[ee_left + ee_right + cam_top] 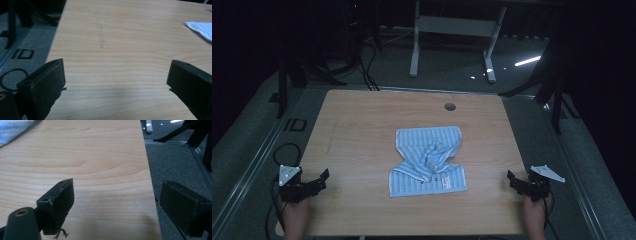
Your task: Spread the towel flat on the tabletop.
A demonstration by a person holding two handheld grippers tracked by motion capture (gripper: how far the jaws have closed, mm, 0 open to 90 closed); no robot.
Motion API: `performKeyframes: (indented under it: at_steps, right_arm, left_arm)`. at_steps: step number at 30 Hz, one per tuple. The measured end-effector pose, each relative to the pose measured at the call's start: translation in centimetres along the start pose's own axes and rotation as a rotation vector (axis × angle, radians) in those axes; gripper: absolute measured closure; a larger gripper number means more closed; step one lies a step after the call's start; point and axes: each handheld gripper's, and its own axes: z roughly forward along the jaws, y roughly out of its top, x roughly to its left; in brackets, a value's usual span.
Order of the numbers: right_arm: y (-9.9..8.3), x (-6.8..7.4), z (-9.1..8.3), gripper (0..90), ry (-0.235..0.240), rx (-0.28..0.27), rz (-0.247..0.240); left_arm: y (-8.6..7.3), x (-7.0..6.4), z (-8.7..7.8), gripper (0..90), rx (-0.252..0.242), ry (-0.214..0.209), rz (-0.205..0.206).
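Two grippers wait at the near corners of the table point(362, 115): our left gripper point(319, 181) and our right gripper point(514, 181), each with jaws spread wide and nothing between them. Both sit well apart from the towel point(428, 161), which lies near the middle of the table, a little toward the near edge. In the left gripper view its corner point(200, 28) shows at the far right; in the right gripper view an edge point(12, 130) shows at the far left.

We judge the towel light, soft and limp, a striped blue cloth twisted and bunched at its waist, flatter at its far and near ends. It should sag and drag when lifted, not slip. We would pinch it at two outer corners, where the cloth lies thin and flat, rather than at the bunched middle, which would only lift as a lump
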Motion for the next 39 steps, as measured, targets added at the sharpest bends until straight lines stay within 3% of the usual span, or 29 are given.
performKeyframes:
  at_steps: [6, 7, 8, 11, 13, 21, 23, 24, 29, 30, 31, 34, 39]
  right_arm:
    - [0.0, 0.0, 0.1, 13.5, 0.023, 0.010, -0.008]
    - [0.1, -0.1, 0.2, 13.5, 0.058, 0.026, -0.019]
    - [0.1, -0.1, 0.3, 13.4, 0.078, 0.035, -0.025]
    - [0.2, -0.1, 0.3, 13.4, 0.104, 0.049, -0.040]
    - [0.3, 0.0, 0.4, 13.3, 0.149, 0.078, -0.049]
    - [0.9, 0.2, 0.1, 12.9, 0.212, 0.173, -0.170]
    - [1.1, 0.2, 0.0, 12.9, 0.223, 0.180, -0.174]
    - [1.1, 0.2, 0.0, 12.9, 0.223, 0.180, -0.174]
    - [1.7, 0.5, 0.1, 13.5, 0.315, 0.220, -0.180]
    - [1.7, 0.5, 0.1, 13.5, 0.315, 0.220, -0.180]
    - [1.9, 0.8, 0.1, 13.3, 0.345, 0.224, -0.187]
    - [2.0, 1.1, 0.2, 12.9, 0.386, 0.232, -0.187]
    - [2.7, 2.9, 0.5, 11.4, 0.435, 0.288, -0.260]
  left_arm:
    - [0.3, -0.1, 0.3, 1.6, 0.046, -0.051, -0.001]
    - [0.4, -0.2, 0.5, 1.6, 0.069, -0.083, 0.009]
    - [0.4, -0.3, 0.6, 1.6, 0.082, -0.088, 0.019]
    - [0.7, -0.5, 0.8, 1.6, 0.109, -0.120, 0.033]
    - [0.9, -0.6, 0.8, 1.6, 0.144, -0.147, 0.061]
    - [1.4, -1.3, 0.9, 1.6, 0.283, -0.248, 0.184]
    - [1.8, -2.1, 1.2, 1.6, 0.324, -0.270, 0.234]
    - [1.8, -2.1, 1.2, 1.6, 0.324, -0.270, 0.234]
    - [2.5, -4.1, 1.9, 1.6, 0.377, -0.314, 0.318]
    - [2.6, -4.5, 2.0, 1.6, 0.380, -0.325, 0.326]
    - [2.8, -5.1, 2.2, 1.6, 0.383, -0.351, 0.331]
    - [2.9, -5.8, 2.4, 1.6, 0.379, -0.371, 0.348]
    - [3.1, -7.5, 2.8, 1.6, 0.441, -0.393, 0.375]
